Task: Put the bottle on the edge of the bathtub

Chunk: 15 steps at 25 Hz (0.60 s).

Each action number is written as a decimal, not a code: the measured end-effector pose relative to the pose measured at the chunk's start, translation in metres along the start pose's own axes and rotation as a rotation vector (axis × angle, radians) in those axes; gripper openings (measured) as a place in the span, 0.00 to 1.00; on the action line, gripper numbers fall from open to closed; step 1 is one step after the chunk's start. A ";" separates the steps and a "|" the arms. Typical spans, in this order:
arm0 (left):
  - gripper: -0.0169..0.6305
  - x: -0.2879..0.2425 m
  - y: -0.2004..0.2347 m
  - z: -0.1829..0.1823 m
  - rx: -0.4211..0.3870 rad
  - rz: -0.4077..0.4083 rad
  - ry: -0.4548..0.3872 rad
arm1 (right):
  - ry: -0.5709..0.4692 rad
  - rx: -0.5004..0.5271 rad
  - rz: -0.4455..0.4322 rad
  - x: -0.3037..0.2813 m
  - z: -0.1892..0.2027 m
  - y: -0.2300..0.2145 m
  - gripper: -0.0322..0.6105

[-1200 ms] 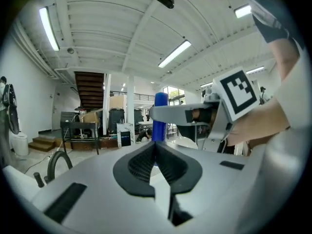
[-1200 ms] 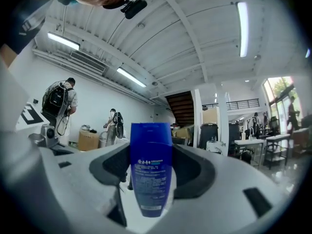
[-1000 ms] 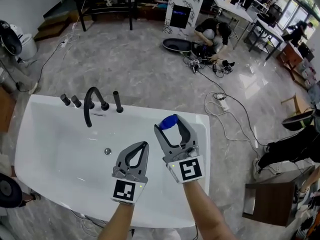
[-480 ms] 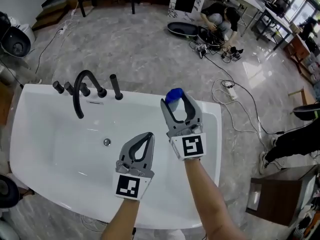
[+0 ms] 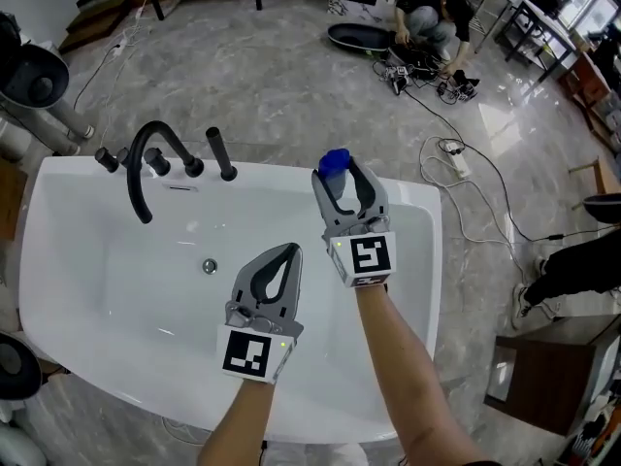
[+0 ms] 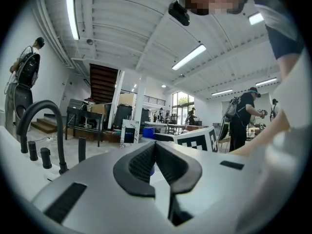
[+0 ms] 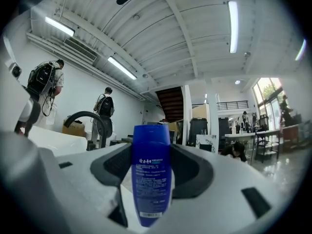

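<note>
right tongs (image 5: 341, 175) have neared the glossy white bathtub rim (image 5: 277, 175), closing on the blue bottle (image 7: 151, 179); left tongs (image 5: 288, 252) clenched.

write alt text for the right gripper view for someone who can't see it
The dark jaw pads of the right gripper are closing on a blue bottle that fills the centre of the view. Behind on the left are a white bathtub rim and a curved black faucet, with a large hall beyond.

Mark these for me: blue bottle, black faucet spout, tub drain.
blue bottle (image 7: 151, 174): right gripper view, middle of its label.
faucet spout (image 5: 139, 197): head view, downward run near the outlet.
tub drain (image 5: 209, 266): head view, its centre.
</note>
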<state>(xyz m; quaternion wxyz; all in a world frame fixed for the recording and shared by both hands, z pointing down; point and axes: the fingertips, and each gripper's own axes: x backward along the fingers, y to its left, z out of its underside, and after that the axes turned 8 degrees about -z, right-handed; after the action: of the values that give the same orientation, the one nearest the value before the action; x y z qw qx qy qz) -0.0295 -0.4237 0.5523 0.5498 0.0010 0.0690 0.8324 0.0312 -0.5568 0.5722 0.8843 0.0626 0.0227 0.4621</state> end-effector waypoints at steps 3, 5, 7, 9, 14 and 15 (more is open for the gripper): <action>0.03 0.001 -0.001 0.003 0.002 -0.007 0.007 | 0.025 -0.004 0.003 -0.002 0.011 -0.004 0.43; 0.03 0.000 -0.003 0.005 -0.003 -0.004 0.008 | 0.039 -0.010 0.008 -0.003 0.020 -0.008 0.43; 0.03 -0.001 -0.005 0.006 -0.002 0.000 0.006 | 0.053 -0.018 0.019 -0.003 0.029 -0.012 0.42; 0.03 0.000 -0.005 0.008 0.001 -0.001 0.004 | 0.066 -0.027 0.032 -0.002 0.037 -0.016 0.42; 0.03 0.000 -0.003 0.014 0.005 -0.006 -0.002 | 0.091 -0.037 0.059 -0.001 0.053 -0.024 0.42; 0.03 0.001 -0.003 0.015 0.009 -0.005 0.000 | 0.095 -0.038 0.064 0.000 0.055 -0.026 0.42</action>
<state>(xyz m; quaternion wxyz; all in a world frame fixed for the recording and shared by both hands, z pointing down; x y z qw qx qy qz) -0.0257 -0.4200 0.5664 0.5521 0.0034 0.0726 0.8306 0.0576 -0.5769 0.6232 0.8680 0.0245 0.0537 0.4930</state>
